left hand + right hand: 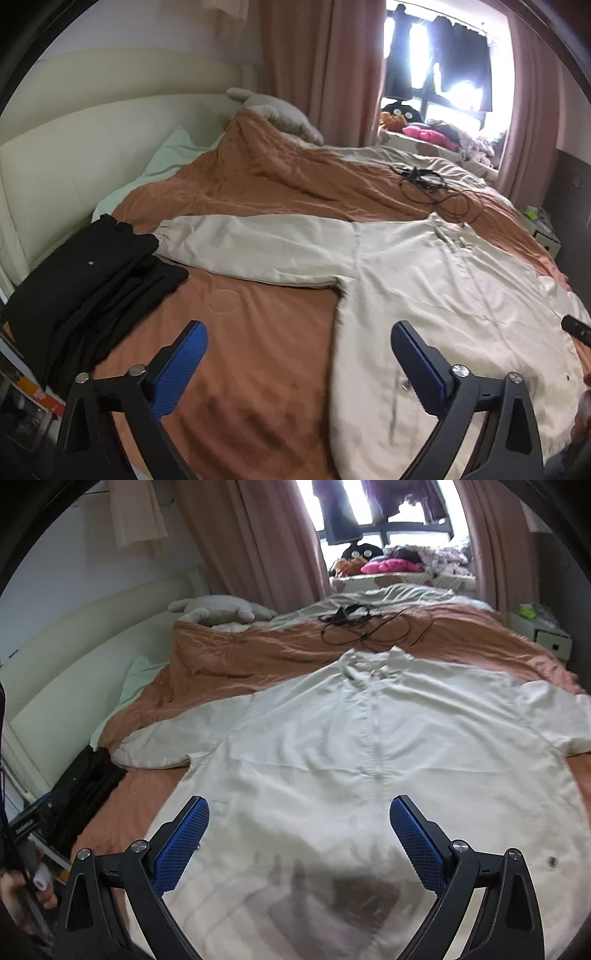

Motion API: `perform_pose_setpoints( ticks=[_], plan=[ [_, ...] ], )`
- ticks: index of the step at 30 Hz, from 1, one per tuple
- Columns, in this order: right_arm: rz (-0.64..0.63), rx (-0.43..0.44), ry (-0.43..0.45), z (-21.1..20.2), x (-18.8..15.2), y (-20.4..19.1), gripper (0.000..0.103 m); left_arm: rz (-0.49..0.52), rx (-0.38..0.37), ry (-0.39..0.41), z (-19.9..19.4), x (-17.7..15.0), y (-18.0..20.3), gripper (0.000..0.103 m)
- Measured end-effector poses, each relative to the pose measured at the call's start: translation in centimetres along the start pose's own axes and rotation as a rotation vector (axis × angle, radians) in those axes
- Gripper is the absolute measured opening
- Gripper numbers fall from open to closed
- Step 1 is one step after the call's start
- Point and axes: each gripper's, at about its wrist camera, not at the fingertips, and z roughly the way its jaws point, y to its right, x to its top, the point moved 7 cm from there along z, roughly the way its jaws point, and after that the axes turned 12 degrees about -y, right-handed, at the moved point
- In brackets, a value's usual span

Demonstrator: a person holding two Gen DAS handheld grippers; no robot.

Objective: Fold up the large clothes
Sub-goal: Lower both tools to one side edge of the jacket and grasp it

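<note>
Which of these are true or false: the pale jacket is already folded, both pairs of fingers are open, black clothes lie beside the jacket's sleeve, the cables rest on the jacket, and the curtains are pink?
1. The jacket is already folded. False: it lies spread flat on the bed, zip up, one sleeve stretched out sideways.
2. Both pairs of fingers are open. True: the left gripper and the right gripper both gape and hold nothing.
3. Black clothes lie by the sleeve's cuff. True.
4. The cables rest on the jacket. False: they lie on the bedcover beyond its collar.
5. The curtains are pink. True.
</note>
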Motion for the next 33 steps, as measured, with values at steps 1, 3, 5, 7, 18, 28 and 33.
perform_pose_setpoints(
  ticks=[1, 3, 5, 7, 18, 28, 33],
  plan=[
    [-0.003, 0.021, -0.010, 0.9, 0.5, -0.4, 0.097, -0.008, 0.005, -0.007, 0.5, 0.5, -0.4, 0.094],
    [-0.006, 0.060, -0.038, 2.5, 1.4, -1.2, 0.097, -0.039, 0.045, -0.015, 2.0, 2.0, -1.9, 0.088],
    [0.001, 0.096, -0.064, 4.4, 2.5, -1.9, 0.085, -0.078, 0.070, -0.034, 3.5, 3.3, -3.4, 0.083],
    [-0.010, 0.115, -0.081, 6.0, 3.4, -2.9, 0.081, -0.124, 0.060, -0.052, 5.0, 4.6, -4.7, 0.072],
    [-0.024, 0.226, -0.141, 12.7, 6.6, -6.9, 0.066, -0.254, 0.106, -0.150, 12.9, 8.2, -9.0, 0.064],
    [0.039, 0.274, -0.175, 17.4, 8.6, -6.9, 0.053, -0.328, 0.116, -0.268, 20.6, 8.4, -10.1, 0.056],
    [0.041, 0.289, -0.212, 19.7, 8.7, -6.7, 0.040, -0.389, 0.079, -0.310, 24.0, 7.8, -10.6, 0.056]
  ],
)
